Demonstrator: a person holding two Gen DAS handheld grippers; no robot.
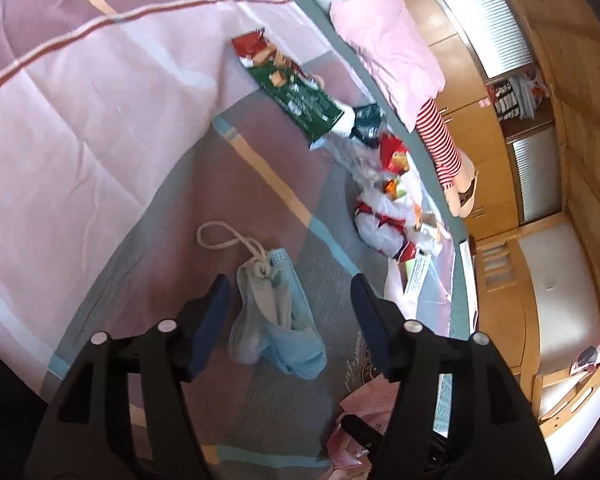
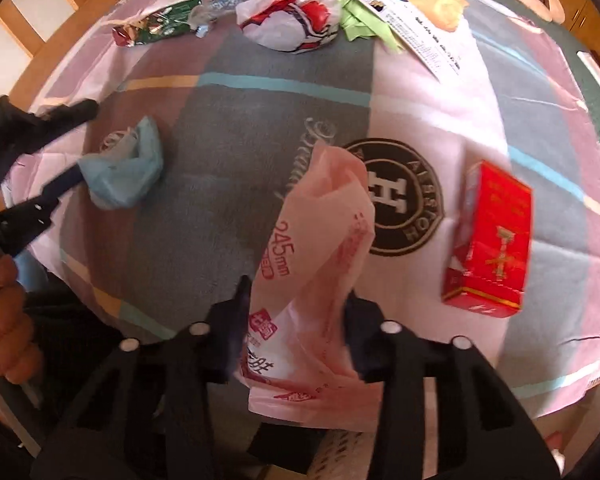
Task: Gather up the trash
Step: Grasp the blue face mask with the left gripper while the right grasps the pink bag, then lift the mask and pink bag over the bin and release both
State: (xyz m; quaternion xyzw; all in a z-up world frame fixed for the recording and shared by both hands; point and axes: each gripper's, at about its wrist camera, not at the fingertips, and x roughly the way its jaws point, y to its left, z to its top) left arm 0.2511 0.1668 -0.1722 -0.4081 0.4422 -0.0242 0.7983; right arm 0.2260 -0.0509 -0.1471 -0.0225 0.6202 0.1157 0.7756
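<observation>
Left gripper [image 1: 290,300]: jaws spread wide, gripping nothing. A crumpled blue mask [image 1: 274,316] lies on the bedspread [image 1: 80,128] between the two fingers, its white ear loop [image 1: 220,236] trailing toward 11 o'clock. The fingers do not appear to touch the mask. In the right wrist view the same gripper [image 2: 66,148] enters from 9 o'clock, its fingers on either side of the mask [image 2: 124,168].

Right gripper [image 2: 296,300]: jaws partly closed and pinching a pink wrapper [image 2: 320,248], which rises from between the fingers toward 12 o'clock. The wrapper carries red print.

Remaining trash, right wrist view:
- Red box [image 2: 490,240] at 3 o'clock, lying on the bedspread [image 2: 228,128], well apart from the wrapper.
- White and red bag [image 2: 292,20] at 12 o'clock.
- Green packet [image 2: 156,26] at 11 o'clock, beside the bag.
- Printed leaflet [image 2: 412,24] at 1 o'clock, with green paper scraps [image 2: 360,24] just beside it.

Left wrist view: the green packet [image 1: 296,92] lies at 12 o'clock, and the bag [image 1: 384,224] at 2 o'clock. A pink pillow [image 1: 384,48] rests at 1 o'clock near the wooden cabinets [image 1: 488,152].
</observation>
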